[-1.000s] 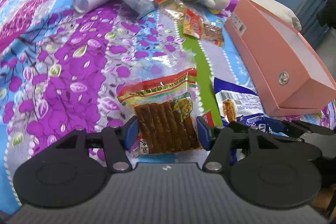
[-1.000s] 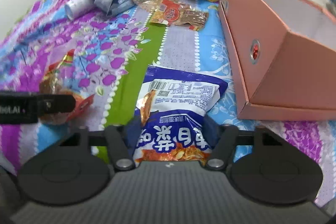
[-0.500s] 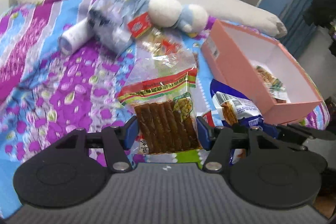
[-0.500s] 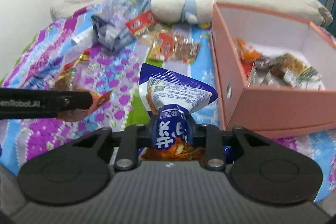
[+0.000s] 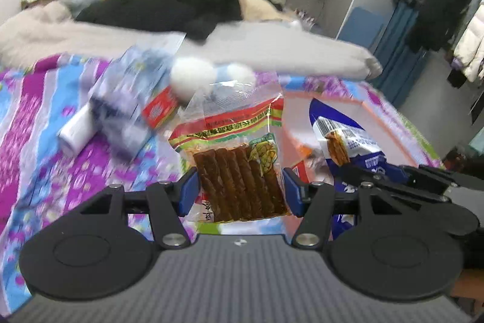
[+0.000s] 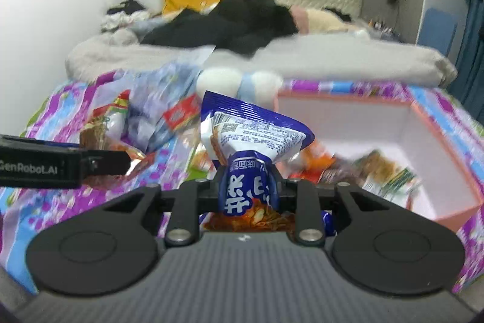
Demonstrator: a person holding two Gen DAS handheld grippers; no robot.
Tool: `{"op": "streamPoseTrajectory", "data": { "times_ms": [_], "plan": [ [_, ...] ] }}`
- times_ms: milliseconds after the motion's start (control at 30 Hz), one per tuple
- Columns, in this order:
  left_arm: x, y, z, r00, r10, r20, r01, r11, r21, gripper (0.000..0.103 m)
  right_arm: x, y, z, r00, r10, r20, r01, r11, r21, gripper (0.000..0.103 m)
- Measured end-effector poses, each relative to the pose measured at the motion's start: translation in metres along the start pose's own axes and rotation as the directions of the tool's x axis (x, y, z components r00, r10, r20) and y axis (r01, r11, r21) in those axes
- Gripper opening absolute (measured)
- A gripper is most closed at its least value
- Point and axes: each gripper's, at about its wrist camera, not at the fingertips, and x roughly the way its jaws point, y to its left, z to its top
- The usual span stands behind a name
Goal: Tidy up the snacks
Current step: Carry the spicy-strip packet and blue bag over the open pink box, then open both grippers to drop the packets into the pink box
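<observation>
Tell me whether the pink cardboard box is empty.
Not empty: the pink cardboard box is open-topped, and several snack packets lie on its white floor.

Glossy clear plastic snack packet (image 5: pixel 239 153), shiny blue foil-like bag (image 6: pixel 251 141), matt pink cardboard box (image 6: pixel 447 147), printed cloth bedspread (image 5: pixel 36 117).

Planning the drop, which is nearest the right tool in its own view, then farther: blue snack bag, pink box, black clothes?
1. Blue snack bag, gripped in the right tool.
2. Pink box, ahead to the right.
3. Black clothes, far back on the bed.
</observation>
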Motion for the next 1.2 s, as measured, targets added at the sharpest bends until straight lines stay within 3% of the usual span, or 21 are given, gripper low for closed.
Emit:
{"op": "streamPoseTrajectory", "data": {
  "times_ms": [200,433,667,867,1200],
  "plan": [
    [0.01,-0.035,0.044,0.997,-0.061,0.041,0.06,0.997,0.041,0.064,-0.004,-0.03,0.024,0.996,-0.065,0.063,0.064,0.998,0.024,0.03],
    [0.051,-0.08,0.071,0.99,-0.137,0.014,0.136,0.989,0.052,0.064,0.007,-0.08,0.028,0.986,-0.149,0.072,0.143,0.986,0.08,0.03],
    [0.117,-0.126,0.063,0.982,-0.168,-0.091,0.175,0.981,0.083,0.064,0.033,-0.127,0.0,0.981,-0.195,-0.006,0.194,0.972,0.134,0.03],
    [0.172,-0.149,0.05,0.97,-0.134,-0.202,0.161,0.98,0.119,0.064,0.063,-0.158,-0.022,0.977,-0.195,-0.085,0.207,0.961,0.182,0.031],
    [0.213,-0.162,0.035,0.956,-0.102,-0.277,0.142,0.981,0.129,0.066,0.097,-0.187,-0.043,0.972,-0.176,-0.153,0.206,0.956,0.211,0.034]
  ]
}}
